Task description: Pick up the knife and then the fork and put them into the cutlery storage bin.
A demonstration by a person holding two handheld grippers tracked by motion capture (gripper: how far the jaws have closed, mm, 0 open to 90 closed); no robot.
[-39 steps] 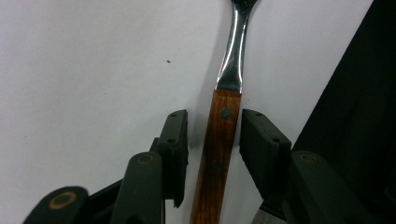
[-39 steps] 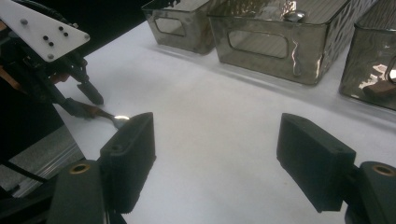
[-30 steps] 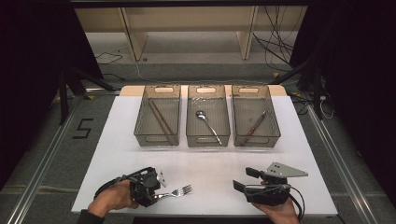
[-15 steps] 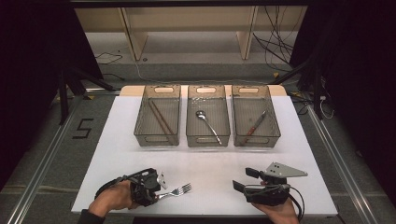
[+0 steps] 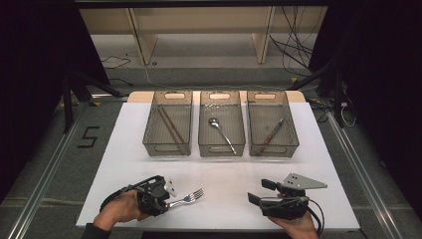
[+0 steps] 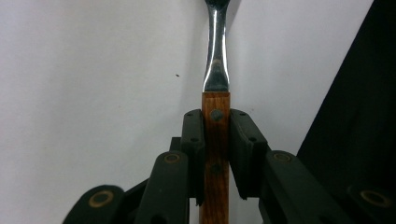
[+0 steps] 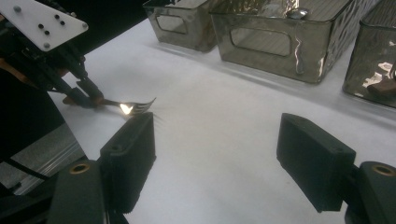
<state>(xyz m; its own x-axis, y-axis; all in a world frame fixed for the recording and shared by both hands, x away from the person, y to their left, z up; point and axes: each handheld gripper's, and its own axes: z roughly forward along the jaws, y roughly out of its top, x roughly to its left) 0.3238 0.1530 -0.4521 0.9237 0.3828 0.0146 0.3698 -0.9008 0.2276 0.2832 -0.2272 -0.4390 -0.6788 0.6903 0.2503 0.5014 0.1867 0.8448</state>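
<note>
I have the left gripper [image 5: 166, 198] clamped on the steel fork with a brown wooden handle [image 5: 188, 198]; its jaws have just been closing, and in the left gripper view the two black pads press both flanks of the wood [image 6: 215, 140] just below where the metal neck begins, which I judge keeps the tines free and the fork in line with the jaws; the fork lies low over the white table top [image 5: 224, 174], near its front edge, well short of the middle tray and to that tray's left, tines pointing toward the right gripper [image 5: 261, 191]; that gripper hovers empty with its jaws well apart, also well short of the middle tray and to its right, probably kept clear as a spare hand; the three smoky clear plastic trays sit side by side at the far side, I think as sorting bins by kind; the middle tray [image 5: 222, 149] holds one silver spoon [image 5: 221, 133], the tray left of it [image 5: 167, 148] holds brown chopsticks [image 5: 170, 129], seemingly two, and the tray right of it [image 5: 273, 149] holds one dark-handled utensil [image 5: 272, 134], too small to name; so I count one fork, one spoon, three trays, two grippers.
</note>
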